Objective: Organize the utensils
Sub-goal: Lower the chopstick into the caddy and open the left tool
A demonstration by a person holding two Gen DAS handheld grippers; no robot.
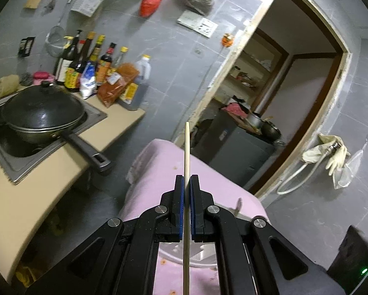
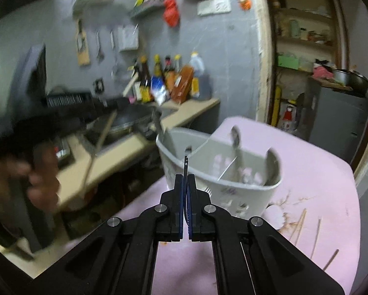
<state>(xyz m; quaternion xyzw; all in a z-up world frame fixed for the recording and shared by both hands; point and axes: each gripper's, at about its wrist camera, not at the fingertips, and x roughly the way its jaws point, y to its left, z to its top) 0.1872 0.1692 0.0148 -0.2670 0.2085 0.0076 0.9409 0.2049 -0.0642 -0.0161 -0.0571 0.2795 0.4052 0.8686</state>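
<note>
Your left tongs [image 1: 186,179] are clamped on a single pale chopstick [image 1: 186,162], which runs straight up between the blue pads [image 1: 181,209] and sticks out well past the tips, its far end over the edge of the pink cloth [image 1: 157,157] that covers the desk. Below the tongs you can see part of a white rimmed thing on that cloth (too hidden to name).

Your right tongs [image 2: 185,179] are pinched shut on a thin dark utensil [image 2: 186,163], seen edge-on, with a small shiny end poking up; what kind of utensil it is cannot be told from here. It sits just in front of the white utensil holder [image 2: 248,194], which stands on the pink cloth [image 2: 319,172] and has a divider inside. In the holder, two metal spoons [image 2: 236,136] stand with their bowls up, one by the divider and one at the right wall, and a darker utensil leans out at the left rim.

On the cloth to the right of the holder lie several loose chopsticks [image 2: 298,223], well apart from your tongs.

In the right wrist view your left hand [image 2: 38,179] shows as a blur at the left, gripping its black tool with the chopstick angled down from it.

Behind, a black wok [image 1: 43,118] with its lid on sits on the stove, with sauce bottles [image 1: 90,61] lined up against the grey wall.
</note>
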